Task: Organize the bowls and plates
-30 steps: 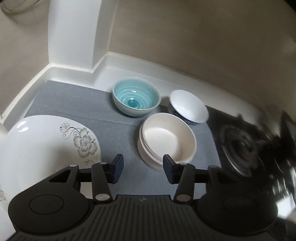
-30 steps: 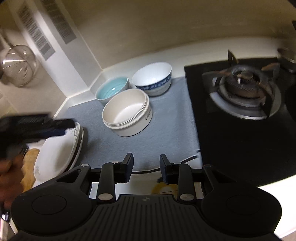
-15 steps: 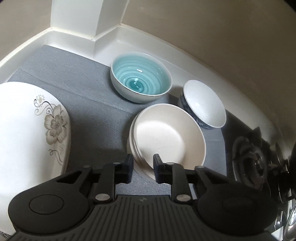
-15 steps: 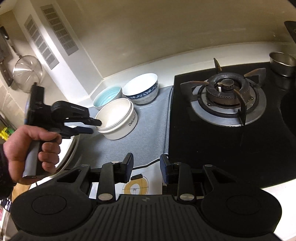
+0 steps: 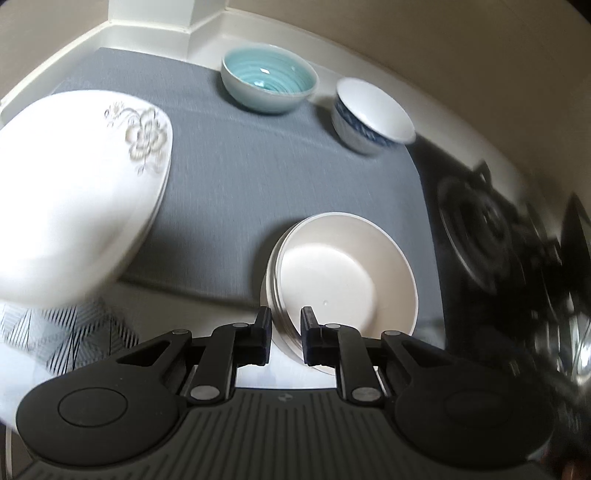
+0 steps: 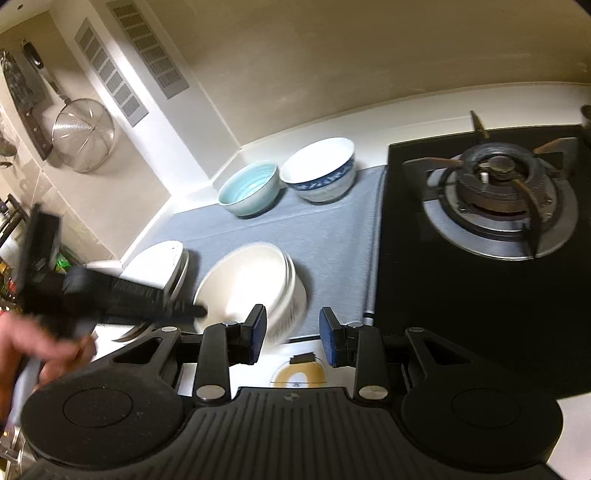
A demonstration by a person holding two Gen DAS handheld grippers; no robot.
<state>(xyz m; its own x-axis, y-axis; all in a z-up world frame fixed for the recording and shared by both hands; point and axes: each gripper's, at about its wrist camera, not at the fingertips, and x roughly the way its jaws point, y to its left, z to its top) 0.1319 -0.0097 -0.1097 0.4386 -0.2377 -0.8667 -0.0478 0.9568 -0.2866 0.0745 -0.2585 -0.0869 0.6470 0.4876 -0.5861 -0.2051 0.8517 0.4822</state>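
Note:
My left gripper (image 5: 286,338) is shut on the near rim of a stack of cream bowls (image 5: 343,277) and holds it lifted and tilted over the grey mat (image 5: 258,177). The right wrist view shows the same stack (image 6: 251,288) with the left gripper (image 6: 195,312) on its rim. My right gripper (image 6: 291,338) is open and empty, just in front of the stack. A teal bowl (image 5: 269,79) and a blue-patterned white bowl (image 5: 371,114) stand at the back of the mat. Stacked floral white plates (image 5: 81,184) lie on the left.
A black gas stove (image 6: 495,184) with a burner borders the mat on the right. A white wall corner (image 5: 166,22) stands behind the bowls. A metal strainer (image 6: 83,134) and knives hang on the left wall. A patterned cloth (image 5: 62,332) lies under the plates.
My left gripper closed on the cream stack's rim, then lifted and drew it toward the front of the mat, away from the two back bowls. The right gripper opened wider.

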